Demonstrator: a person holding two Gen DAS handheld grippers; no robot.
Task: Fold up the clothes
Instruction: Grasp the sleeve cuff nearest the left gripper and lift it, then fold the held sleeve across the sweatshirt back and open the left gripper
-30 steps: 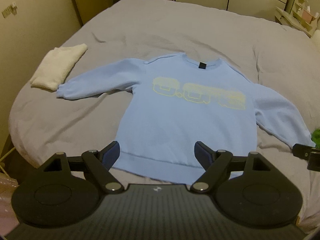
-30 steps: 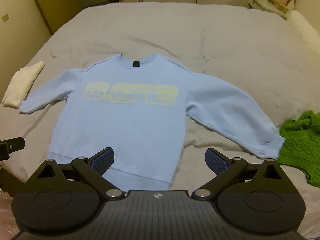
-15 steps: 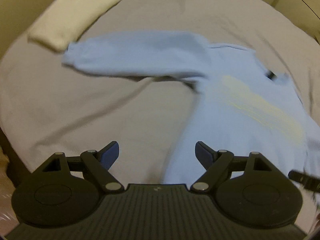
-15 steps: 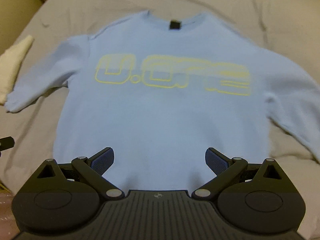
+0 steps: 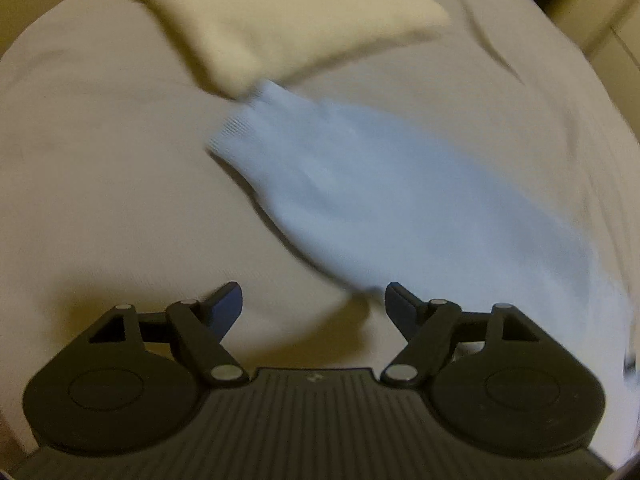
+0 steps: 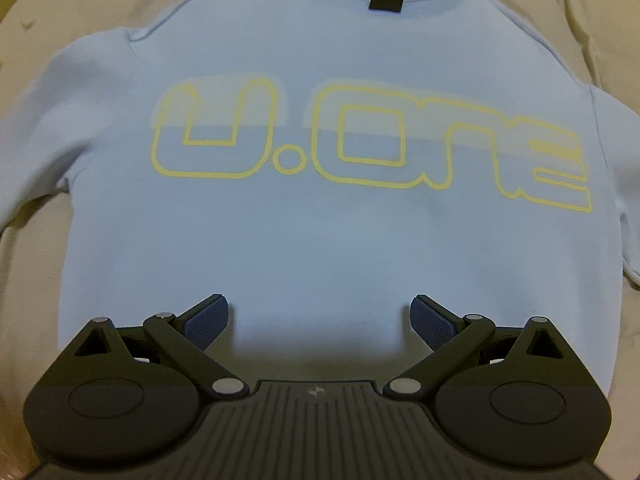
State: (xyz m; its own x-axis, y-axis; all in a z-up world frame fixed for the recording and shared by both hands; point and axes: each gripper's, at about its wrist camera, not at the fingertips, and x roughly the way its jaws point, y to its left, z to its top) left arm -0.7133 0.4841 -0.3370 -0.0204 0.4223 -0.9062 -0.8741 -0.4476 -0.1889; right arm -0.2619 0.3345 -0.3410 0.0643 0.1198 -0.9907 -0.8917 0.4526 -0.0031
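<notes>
On the grey bed (image 5: 100, 200) one light blue sweatshirt (image 6: 320, 240) lies flat and face up, its yellow lettering showing, its body unfolded and a sleeve (image 5: 360, 184) stretched out sideways. No fold looks made in it yet, so for this garment the whole job appears to be ahead: sleeves in, then the body doubled. One cream garment (image 5: 288, 20) already lies folded into a neat pad beside the sleeve's cuff, seemingly touching it, though blur makes that uncertain. Count: one blue sweatshirt, one folded cream piece, two claws. The left claw (image 5: 314, 306) hovers above the bed beside the sleeve, jaws wide apart, gripping nothing. The right claw (image 6: 320, 318) hangs over the sweatshirt's lower body, jaws likewise spread and empty.
</notes>
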